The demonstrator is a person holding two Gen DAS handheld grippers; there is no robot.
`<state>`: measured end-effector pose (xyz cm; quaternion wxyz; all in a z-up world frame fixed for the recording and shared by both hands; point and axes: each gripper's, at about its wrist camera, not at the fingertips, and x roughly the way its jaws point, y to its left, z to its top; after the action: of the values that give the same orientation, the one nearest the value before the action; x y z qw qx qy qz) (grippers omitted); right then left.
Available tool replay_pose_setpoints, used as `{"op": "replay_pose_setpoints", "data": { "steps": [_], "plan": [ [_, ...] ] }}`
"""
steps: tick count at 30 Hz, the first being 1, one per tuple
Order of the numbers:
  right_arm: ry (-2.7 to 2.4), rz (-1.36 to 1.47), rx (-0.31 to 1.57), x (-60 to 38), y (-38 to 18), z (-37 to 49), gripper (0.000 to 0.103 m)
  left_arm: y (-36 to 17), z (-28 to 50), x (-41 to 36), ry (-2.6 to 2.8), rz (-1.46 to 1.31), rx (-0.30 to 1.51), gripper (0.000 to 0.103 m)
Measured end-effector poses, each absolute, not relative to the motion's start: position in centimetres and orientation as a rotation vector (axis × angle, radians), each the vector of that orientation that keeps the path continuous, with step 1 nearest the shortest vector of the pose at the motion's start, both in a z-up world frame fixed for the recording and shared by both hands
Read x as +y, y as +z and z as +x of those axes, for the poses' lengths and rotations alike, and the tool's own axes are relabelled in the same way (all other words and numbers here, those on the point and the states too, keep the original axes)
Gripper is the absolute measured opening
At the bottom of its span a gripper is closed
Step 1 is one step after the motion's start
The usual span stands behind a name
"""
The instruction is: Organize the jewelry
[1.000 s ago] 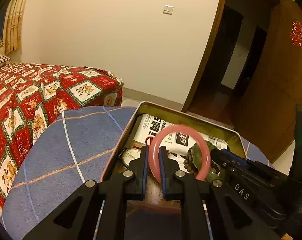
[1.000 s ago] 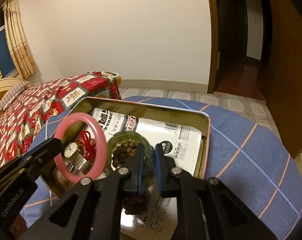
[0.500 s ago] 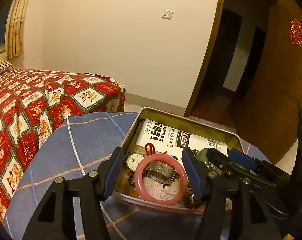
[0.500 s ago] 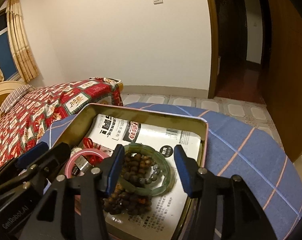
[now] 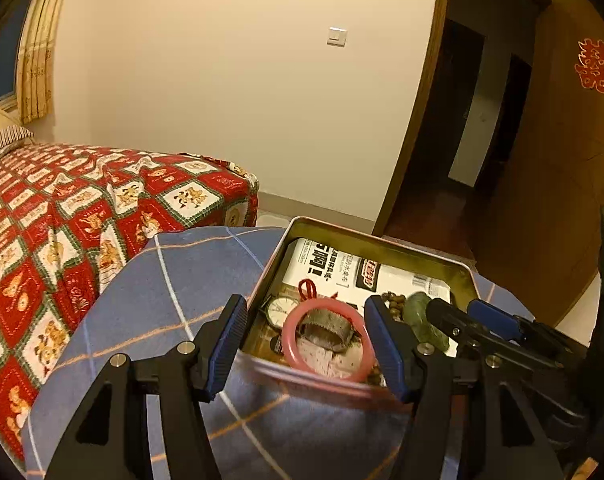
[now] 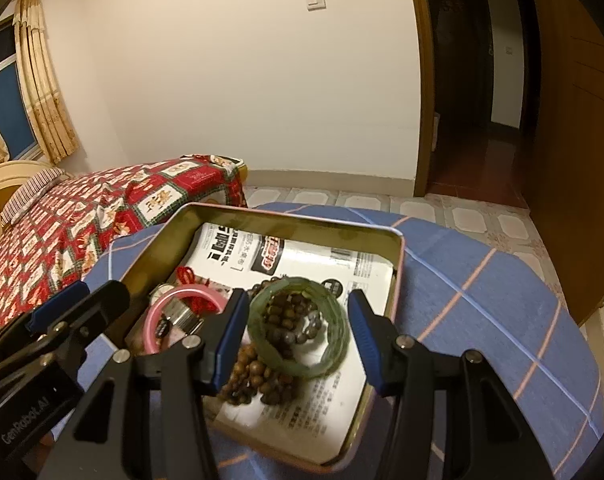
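Note:
A metal tin [image 5: 375, 240] [image 6: 397, 264] lined with newspaper sits on a blue checked cloth. A pink bangle [image 5: 326, 338] [image 6: 182, 312] lies in the tin's near left corner over a watch [image 5: 282, 310] and a red cord [image 5: 307, 289]. A green bangle [image 6: 300, 332] lies on brown beads [image 6: 258, 376]. My left gripper [image 5: 305, 350] is open and empty, its jaws either side of the pink bangle. My right gripper [image 6: 296, 342] is open and empty, its jaws either side of the green bangle.
The blue cloth [image 5: 174, 280] [image 6: 481, 300] covers a round table. A bed with a red patterned cover [image 5: 82, 208] stands to the left. An open doorway [image 6: 473, 92] and a wooden door are at the right. Tiled floor lies beyond the table.
Both grippers opened and let go: the pink bangle and the green bangle dropped into the tin. Both grippers have since drawn back a little and stay open.

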<state>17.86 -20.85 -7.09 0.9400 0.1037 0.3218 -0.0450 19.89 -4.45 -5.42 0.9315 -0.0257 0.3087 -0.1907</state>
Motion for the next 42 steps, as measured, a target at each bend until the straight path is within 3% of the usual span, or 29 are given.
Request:
{"op": "replay_pose_setpoints", "data": {
  "steps": [22, 36, 42],
  "plan": [
    [-0.055, 0.165, 0.695, -18.8, -6.8, 11.1, 0.055, -4.2, 13.3, 0.0, -0.373, -0.001, 0.636, 0.062],
    [0.090, 0.134, 0.781, -15.7, -8.4, 7.5, 0.055, -6.5, 9.2, 4.8, -0.342, -0.002, 0.726, 0.062],
    [0.176, 0.107, 0.831, -13.3, -9.4, 6.0, 0.045, -7.1, 7.8, 5.6, -0.337, 0.020, 0.738, 0.062]
  ]
}}
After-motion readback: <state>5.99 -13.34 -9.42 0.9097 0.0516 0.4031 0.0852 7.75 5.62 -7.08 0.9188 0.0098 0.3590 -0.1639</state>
